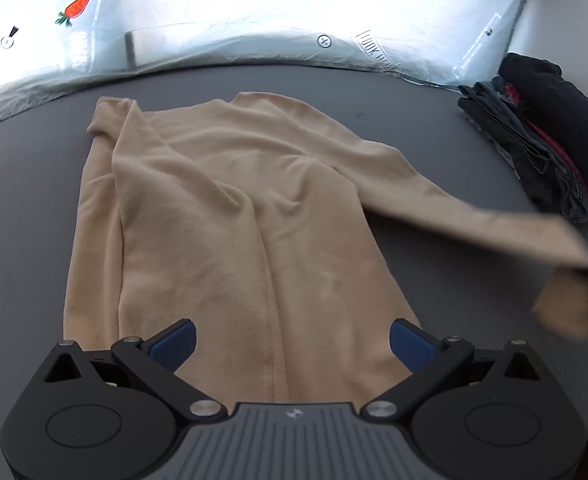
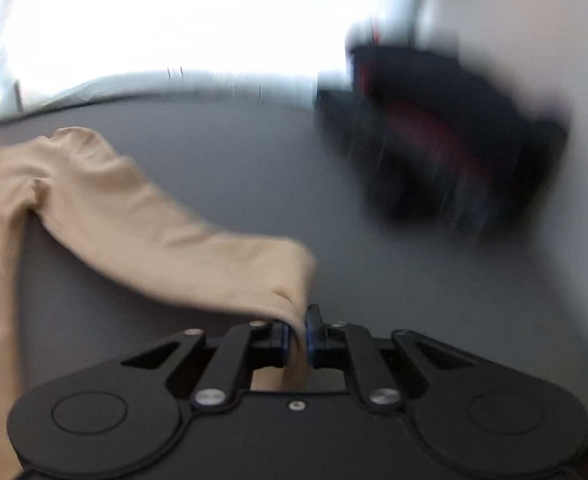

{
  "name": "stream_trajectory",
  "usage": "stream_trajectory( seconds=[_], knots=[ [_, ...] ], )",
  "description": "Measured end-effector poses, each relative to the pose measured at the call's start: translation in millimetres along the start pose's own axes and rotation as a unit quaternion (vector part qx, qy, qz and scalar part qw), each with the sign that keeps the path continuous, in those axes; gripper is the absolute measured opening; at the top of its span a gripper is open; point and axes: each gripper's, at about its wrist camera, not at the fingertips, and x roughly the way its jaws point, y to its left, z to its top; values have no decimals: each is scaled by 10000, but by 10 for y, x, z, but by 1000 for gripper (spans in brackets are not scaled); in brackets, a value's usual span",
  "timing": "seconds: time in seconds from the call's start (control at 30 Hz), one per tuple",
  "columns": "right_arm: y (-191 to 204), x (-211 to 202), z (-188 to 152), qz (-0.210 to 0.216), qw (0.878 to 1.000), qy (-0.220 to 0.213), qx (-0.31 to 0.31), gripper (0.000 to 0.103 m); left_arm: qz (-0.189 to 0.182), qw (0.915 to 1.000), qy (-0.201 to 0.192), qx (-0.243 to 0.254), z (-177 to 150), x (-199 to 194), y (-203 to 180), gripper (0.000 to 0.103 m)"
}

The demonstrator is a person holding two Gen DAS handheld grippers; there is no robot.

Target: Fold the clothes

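Beyond sleeve (image 2: 166, 236), dark pile (image 2: 445, 136) blurred, unreadable

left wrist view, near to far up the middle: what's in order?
left gripper, jaws open → beige top lying flat → bare strip of grey table → white plastic sheet at the back.

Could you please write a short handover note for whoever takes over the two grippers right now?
Right gripper: shut on the cuff of the beige top's sleeve, lifted off the grey table.
Left gripper: open, empty, over the hem of the beige top.
Top lies flat; its other sleeve is already folded over the body.
Dark folded pile sits at the table's far right.
Left: lay this sleeve across the body, fold the body, add it to the pile.
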Motion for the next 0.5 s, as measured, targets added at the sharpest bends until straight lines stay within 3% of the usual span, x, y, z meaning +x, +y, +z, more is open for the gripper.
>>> stream_trajectory(
  seconds=[0.07, 0.13, 0.2, 0.3, 0.4, 0.5],
  knots=[
    [117, -81, 33, -583, 9946, -584, -632, 10, 14, 10000, 10, -19, -3, 7, 4, 101],
    [207, -9, 6, -824, 9918, -457, -865, 12, 23, 10000, 13, -18, -5, 10, -3, 101],
    [249, 113, -96, -608, 9945, 113, -840, 16, 13, 10000, 13, -17, -2, 12, -7, 101],
    [288, 188, -270, -225, 9939, 748, -781, 30, -2, 10000, 6, 2, -2, 6, -5, 101],
    [215, 99, -347, -4, 9954, 893, -350, 43, 22, 10000, 16, 16, -9, 14, 0, 101],
    [-21, 9, -361, 349, 9917, 943, 800, 49, 37, 10000, 52, 7, -11, 43, -4, 101]
  ],
)
